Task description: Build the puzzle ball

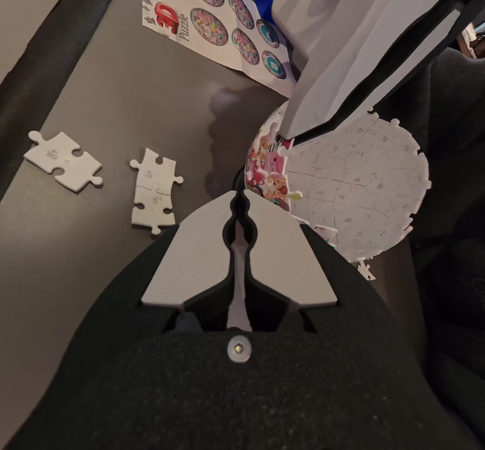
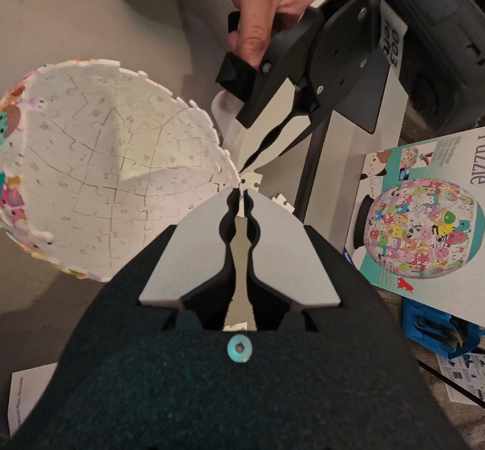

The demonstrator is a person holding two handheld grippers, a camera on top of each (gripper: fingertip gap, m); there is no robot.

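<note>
the half-built puzzle ball lies tipped on the grey table, its white numbered inside facing the cameras and its coloured cartoon outside showing along one edge. in the left wrist view it sits at about 3 o'clock from centre; in the right wrist view it fills the 9 o'clock side.

the left gripper has its two grey fingers pressed together with no gap at the tips, just beside the ball's coloured rim; i cannot tell whether anything thin is caught between them. in the right wrist view the same gripper comes in from 1 o'clock, held by a hand, its tips meeting at the ball's rim.

the right gripper is clamped on a white puzzle piece whose tabs stick out past the tips, right at the ball's edge at its 3 o'clock side. in the left wrist view this gripper reaches down from 1 o'clock and its tips touch the ball's upper rim.

two joined pairs of white pieces lie face down on the table, one at 9 o'clock and one nearer centre, well apart from the ball. a folded instruction sheet lies at 12 o'clock. the puzzle box rests at 3 o'clock in the right wrist view, with a blue object below it.
</note>
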